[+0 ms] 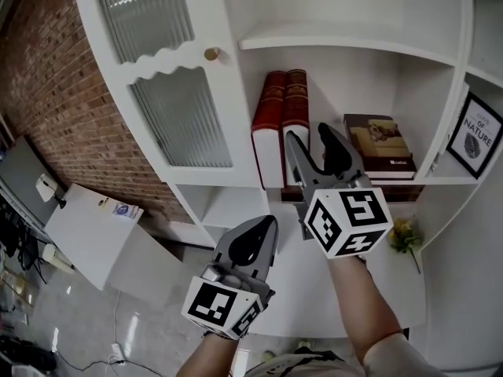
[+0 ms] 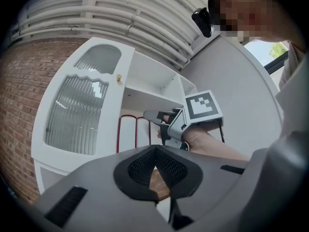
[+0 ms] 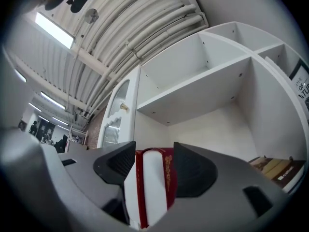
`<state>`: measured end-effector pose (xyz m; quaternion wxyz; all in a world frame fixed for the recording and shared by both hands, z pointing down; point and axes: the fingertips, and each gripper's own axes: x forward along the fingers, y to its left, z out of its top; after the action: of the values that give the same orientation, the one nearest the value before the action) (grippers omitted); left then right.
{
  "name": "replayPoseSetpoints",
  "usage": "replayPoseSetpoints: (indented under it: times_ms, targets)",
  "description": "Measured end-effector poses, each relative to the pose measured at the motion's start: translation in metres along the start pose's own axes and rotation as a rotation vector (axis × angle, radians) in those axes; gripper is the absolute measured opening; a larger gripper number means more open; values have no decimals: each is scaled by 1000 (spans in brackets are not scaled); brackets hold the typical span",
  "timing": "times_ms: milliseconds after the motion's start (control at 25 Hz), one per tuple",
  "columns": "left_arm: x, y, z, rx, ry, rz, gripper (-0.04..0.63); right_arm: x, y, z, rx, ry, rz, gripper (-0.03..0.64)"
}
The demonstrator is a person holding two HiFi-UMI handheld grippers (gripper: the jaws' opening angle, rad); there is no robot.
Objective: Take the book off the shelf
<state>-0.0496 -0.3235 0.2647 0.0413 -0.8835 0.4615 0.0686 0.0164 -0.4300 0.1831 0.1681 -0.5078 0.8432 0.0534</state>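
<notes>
Two red books stand upright side by side on the white shelf (image 1: 346,39). The left red book (image 1: 269,124) leans against the right red book (image 1: 296,100). My right gripper (image 1: 309,137) reaches up to the right book, and its jaws are opening. In the right gripper view that book (image 3: 153,187) shows its white page edge and red cover between the two jaws of my right gripper (image 3: 153,153). My left gripper (image 1: 267,225) hangs lower, in front of the shelf, shut and empty. In the left gripper view its pads (image 2: 166,166) meet.
A stack of flat books (image 1: 381,144) lies to the right in the same compartment. A framed print (image 1: 475,136) stands further right, with yellow flowers (image 1: 405,234) below it. The ribbed-glass cabinet door (image 1: 169,93) stands open on the left. A white box (image 1: 90,226) sits on the floor.
</notes>
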Motion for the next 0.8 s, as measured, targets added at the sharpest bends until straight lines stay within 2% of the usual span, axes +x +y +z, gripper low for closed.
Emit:
replayPoseSetpoints:
  times_ms: [360, 720, 800]
  targets:
    - [2, 14, -2, -26, -10, -20, 11, 32, -6, -4, -14, 39, -54, 268]
    - [13, 15, -4, -38, -24, -55, 11, 31, -9, 2, -156, 72, -73, 273]
    - [15, 14, -6, -42, -22, -61, 11, 29, -5, 3, -221, 57, -101, 273]
